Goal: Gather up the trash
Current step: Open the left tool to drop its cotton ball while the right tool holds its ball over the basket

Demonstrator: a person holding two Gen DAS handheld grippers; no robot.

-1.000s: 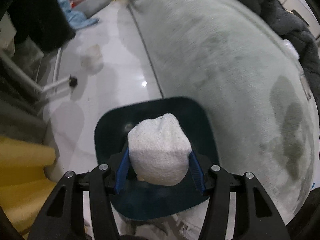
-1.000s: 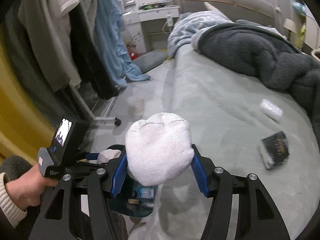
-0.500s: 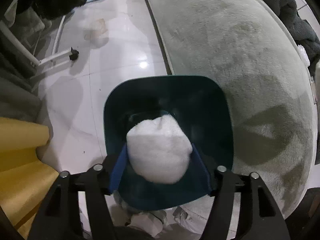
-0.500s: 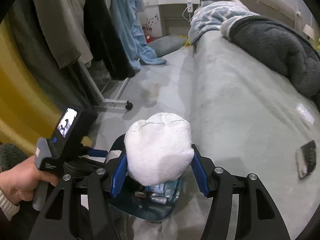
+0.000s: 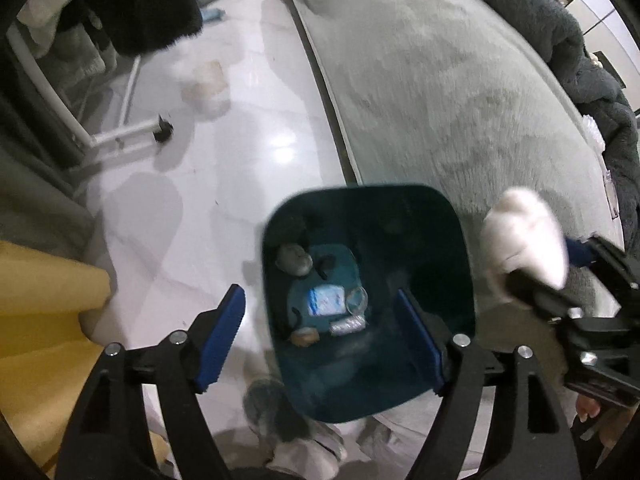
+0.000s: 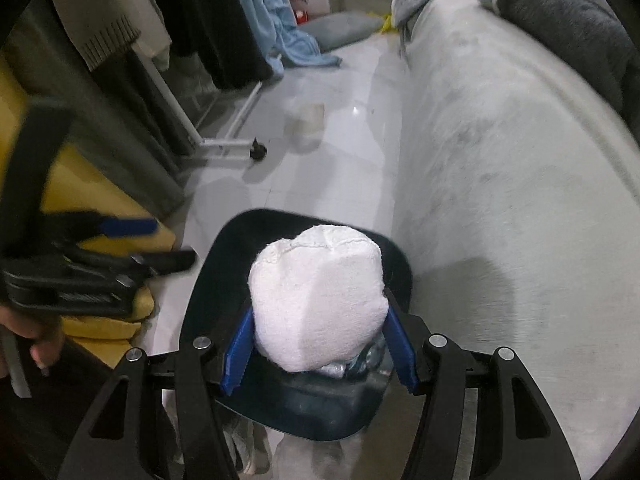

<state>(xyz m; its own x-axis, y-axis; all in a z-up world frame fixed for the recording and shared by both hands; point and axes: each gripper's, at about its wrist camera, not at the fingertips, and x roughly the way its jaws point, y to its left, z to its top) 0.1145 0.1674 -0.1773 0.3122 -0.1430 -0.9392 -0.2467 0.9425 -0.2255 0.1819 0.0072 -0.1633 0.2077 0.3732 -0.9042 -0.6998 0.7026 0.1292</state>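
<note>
A dark teal trash bin (image 5: 460,248) stands on the white floor beside the bed, with several bits of trash (image 5: 326,300) at its bottom. My left gripper (image 5: 324,328) is open and empty above the bin's mouth. My right gripper (image 6: 318,348) is shut on a white wad of tissue (image 6: 320,300) and holds it over the bin (image 6: 208,280). The wad also shows at the right of the left wrist view (image 5: 524,240), just past the bin's right rim.
A grey plush bed (image 6: 500,160) runs along the right, with a dark blanket (image 5: 560,40) on it. A clothes rack's wheeled foot (image 5: 162,134) and hanging clothes (image 6: 200,20) stand to the left. A yellow cushion (image 5: 40,312) lies at the near left.
My left gripper opened and its white wad is gone from it. My right gripper moved with its wad over the bin and tilted down toward the floor.
</note>
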